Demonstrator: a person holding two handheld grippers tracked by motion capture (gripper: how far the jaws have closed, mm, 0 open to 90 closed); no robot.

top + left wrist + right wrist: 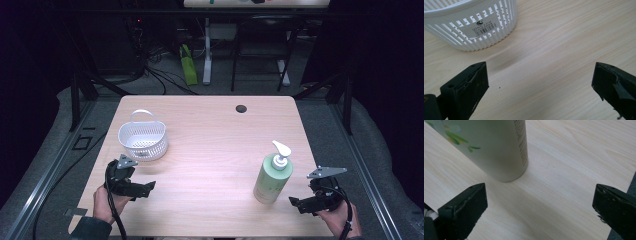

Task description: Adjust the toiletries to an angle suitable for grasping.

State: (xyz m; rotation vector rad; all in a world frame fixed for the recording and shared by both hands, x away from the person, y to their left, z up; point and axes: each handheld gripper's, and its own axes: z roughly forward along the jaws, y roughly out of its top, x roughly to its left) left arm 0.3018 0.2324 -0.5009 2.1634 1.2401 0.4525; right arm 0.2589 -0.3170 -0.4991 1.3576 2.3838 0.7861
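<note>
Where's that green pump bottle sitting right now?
In the high view the green pump bottle stands upright on the right side of the table, near its front edge, just ahead of the open right gripper and far across from the white basket.

A wide bare stretch of table [210,145] is left between basket [143,140] and bottle [272,175]; each is stood just before one gripper.
</note>
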